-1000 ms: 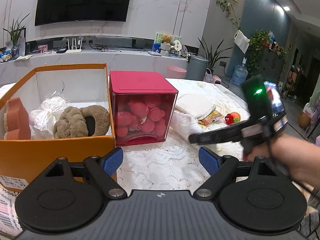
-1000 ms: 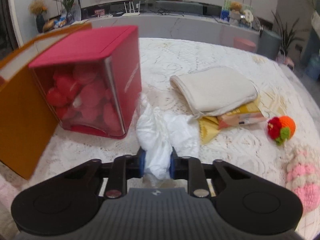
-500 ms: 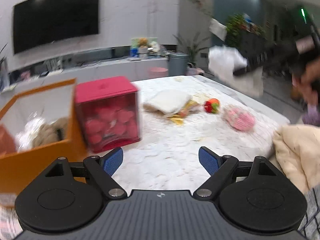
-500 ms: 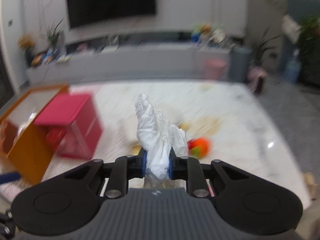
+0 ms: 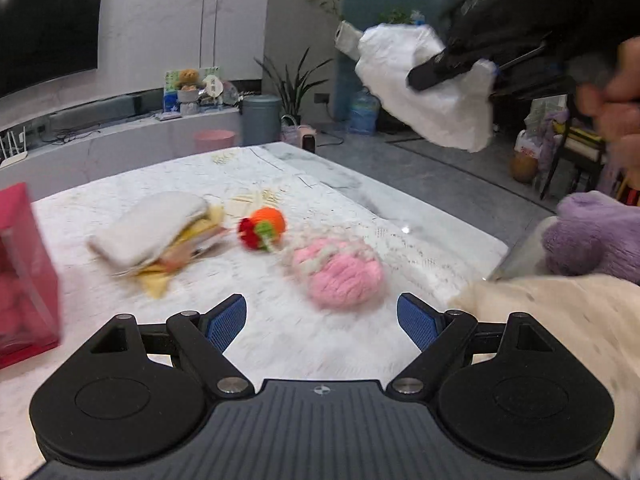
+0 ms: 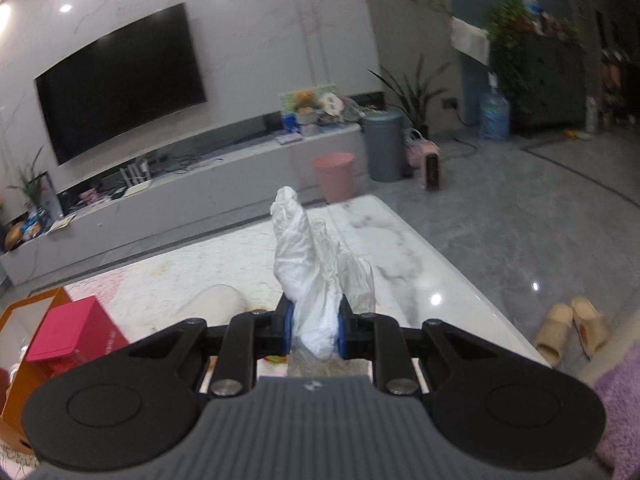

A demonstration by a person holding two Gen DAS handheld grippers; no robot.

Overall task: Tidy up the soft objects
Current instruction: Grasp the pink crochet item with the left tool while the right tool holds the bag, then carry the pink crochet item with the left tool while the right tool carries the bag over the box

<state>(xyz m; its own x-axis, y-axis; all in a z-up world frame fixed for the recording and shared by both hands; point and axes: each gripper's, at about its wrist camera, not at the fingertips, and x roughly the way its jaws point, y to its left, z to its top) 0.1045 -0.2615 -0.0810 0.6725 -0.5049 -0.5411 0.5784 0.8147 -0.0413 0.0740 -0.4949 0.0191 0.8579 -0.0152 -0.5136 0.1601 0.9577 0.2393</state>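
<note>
My right gripper [image 6: 314,320] is shut on a crumpled white plastic bag [image 6: 310,268] and holds it high above the table; the bag also shows in the left wrist view [image 5: 428,88], up at the right. My left gripper [image 5: 322,320] is open and empty, low over the lace-covered table [image 5: 280,320]. Just ahead of it lies a pink knitted piece [image 5: 340,272]. Further off lie an orange and red crochet toy [image 5: 264,226] and a folded cream cloth [image 5: 152,224] on yellow packets.
A red box [image 5: 24,272] stands at the left edge; it shows beside an orange box [image 6: 16,364] in the right wrist view [image 6: 76,336]. A cream blanket [image 5: 560,320] and a purple plush [image 5: 596,236] lie at the right. Slippers [image 6: 572,332] sit on the floor.
My right gripper has lifted the white bag from the table beside the red box, high into the air. My left gripper has swung right, from the boxes towards the pink piece.
</note>
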